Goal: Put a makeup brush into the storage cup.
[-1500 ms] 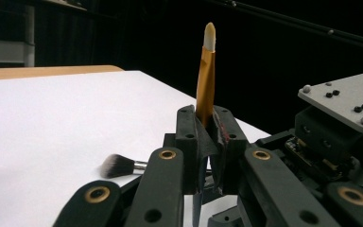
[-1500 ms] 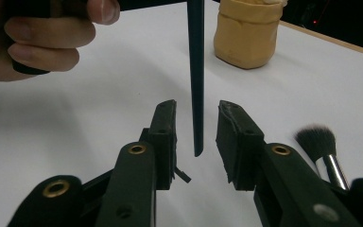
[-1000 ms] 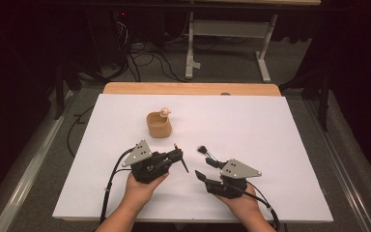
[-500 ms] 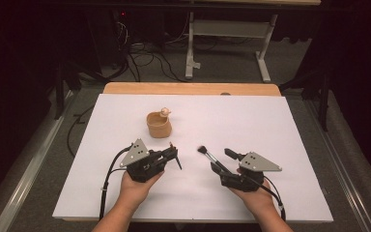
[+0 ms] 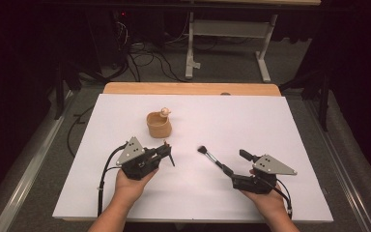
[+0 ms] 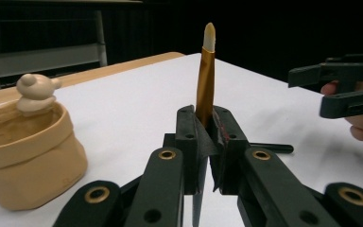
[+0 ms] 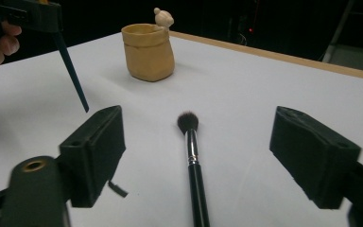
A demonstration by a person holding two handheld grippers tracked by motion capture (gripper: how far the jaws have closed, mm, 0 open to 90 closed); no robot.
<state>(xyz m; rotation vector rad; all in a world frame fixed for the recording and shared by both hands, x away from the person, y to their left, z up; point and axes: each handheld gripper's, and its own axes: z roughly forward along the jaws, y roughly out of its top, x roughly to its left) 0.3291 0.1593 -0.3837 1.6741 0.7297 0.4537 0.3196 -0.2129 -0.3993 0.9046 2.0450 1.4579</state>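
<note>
While the left gripper [image 6: 207, 142] pinches a thin gold brush [image 6: 206, 75] upright, the right gripper [image 7: 217, 156], jaws just opened, has the black makeup brush [image 7: 192, 156] lying loose between them. It is probably light, stiff and slick; grip mid-handle.

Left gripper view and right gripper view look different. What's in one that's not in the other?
Left gripper view: the left gripper with its jaws shut on a thin brush, gold collar and pale tip standing up.

Right gripper view: the right gripper, whose jaws have just been opening wide, with the fluffy dark head of a makeup brush lying untouched between them.

Both: the tan pot with a little figure on its rim, and the white table.
</note>
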